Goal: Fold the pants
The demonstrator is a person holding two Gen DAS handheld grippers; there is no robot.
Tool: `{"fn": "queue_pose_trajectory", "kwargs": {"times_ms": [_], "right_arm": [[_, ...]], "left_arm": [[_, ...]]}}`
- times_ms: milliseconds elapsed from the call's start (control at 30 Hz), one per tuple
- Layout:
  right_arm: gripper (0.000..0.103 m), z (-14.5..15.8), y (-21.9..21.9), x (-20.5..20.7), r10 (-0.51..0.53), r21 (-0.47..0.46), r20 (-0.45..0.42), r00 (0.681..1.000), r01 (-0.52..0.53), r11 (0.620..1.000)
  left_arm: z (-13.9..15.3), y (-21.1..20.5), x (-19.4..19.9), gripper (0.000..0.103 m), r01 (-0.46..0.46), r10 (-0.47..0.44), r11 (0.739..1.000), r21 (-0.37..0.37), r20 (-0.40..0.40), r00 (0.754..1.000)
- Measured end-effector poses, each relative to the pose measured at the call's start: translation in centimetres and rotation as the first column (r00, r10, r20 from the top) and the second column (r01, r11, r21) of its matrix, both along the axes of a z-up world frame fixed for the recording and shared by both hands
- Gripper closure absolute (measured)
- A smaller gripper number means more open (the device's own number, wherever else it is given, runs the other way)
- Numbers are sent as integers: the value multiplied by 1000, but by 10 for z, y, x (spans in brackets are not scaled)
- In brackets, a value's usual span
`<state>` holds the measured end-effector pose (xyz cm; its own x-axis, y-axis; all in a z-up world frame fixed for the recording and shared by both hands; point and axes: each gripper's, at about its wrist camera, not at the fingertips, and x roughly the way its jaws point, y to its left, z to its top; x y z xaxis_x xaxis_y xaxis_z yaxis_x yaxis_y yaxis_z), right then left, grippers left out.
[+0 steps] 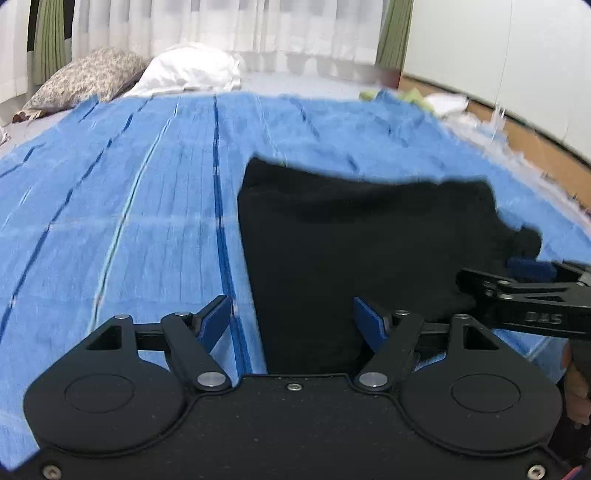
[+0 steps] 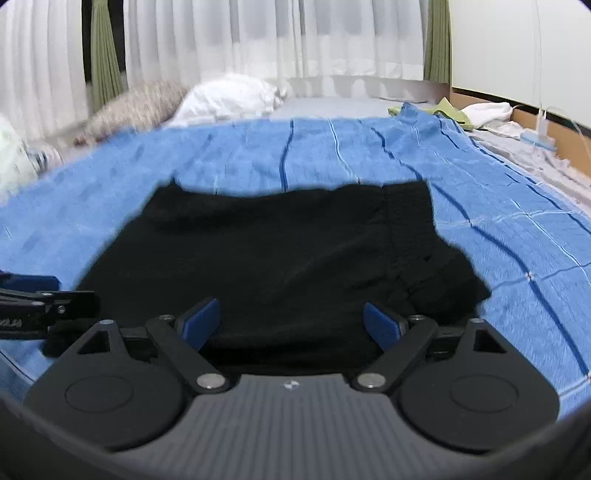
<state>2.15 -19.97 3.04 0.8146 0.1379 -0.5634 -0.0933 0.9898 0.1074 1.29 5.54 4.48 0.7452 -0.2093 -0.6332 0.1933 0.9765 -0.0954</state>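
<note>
Blanket (image 1: 129, 221) left of pants (image 1: 351, 240) seemingly clear

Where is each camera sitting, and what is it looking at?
Left wrist view: sits on the left gripper, looking down across the black pants toward the curtains; the right gripper and a bit of hand poke in at right.
Right wrist view: sits on the right gripper, facing the same way; the left gripper pokes in at left.
Both show the pants, blue blanket and white pillow.
</note>
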Motion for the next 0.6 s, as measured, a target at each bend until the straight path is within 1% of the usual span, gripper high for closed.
{"fn": "queue_pose_trajectory", "kwargs": {"times_ms": [133, 200, 300, 367, 433, 533, 567, 600], "right_arm": [[11, 20, -41, 16, -46, 69, 28, 999, 44, 997], [11, 24, -68, 31, -85, 87, 30, 996, 82, 993], [13, 20, -103, 57, -106, 107, -9, 994, 106, 988], [14, 12, -123, 74, -92, 134, -43, 995, 97, 986], [14, 2, -138, 91, -51, 158, -72, 996, 62, 985], [15, -11, -150, 112, -4, 173, -97, 995, 21, 985], [16, -15, -151, 115, 11, 186, -99, 995, 7, 982], [17, -19, -155, 120, 38, 222, -103, 994, -15, 975]], "left_arm": [[21, 16, 30, 27, 16, -14, 996, -91, 22, 1000], [26, 22, 50, 27, 10, -8, 993, -117, 15, 1000], [27, 27, 79, 27, 8, -10, 989, -149, -8, 1000], [23, 30, 101, 27, -3, -4, 986, -168, -41, 999], [16, 32, 123, 27, -30, 16, 983, -181, -78, 997], [2, 35, 148, 29, -62, 39, 979, -194, -120, 992], [-2, 37, 156, 29, -72, 45, 977, -200, -135, 990], [-6, 38, 162, 30, -79, 49, 975, -206, -148, 988]]}}
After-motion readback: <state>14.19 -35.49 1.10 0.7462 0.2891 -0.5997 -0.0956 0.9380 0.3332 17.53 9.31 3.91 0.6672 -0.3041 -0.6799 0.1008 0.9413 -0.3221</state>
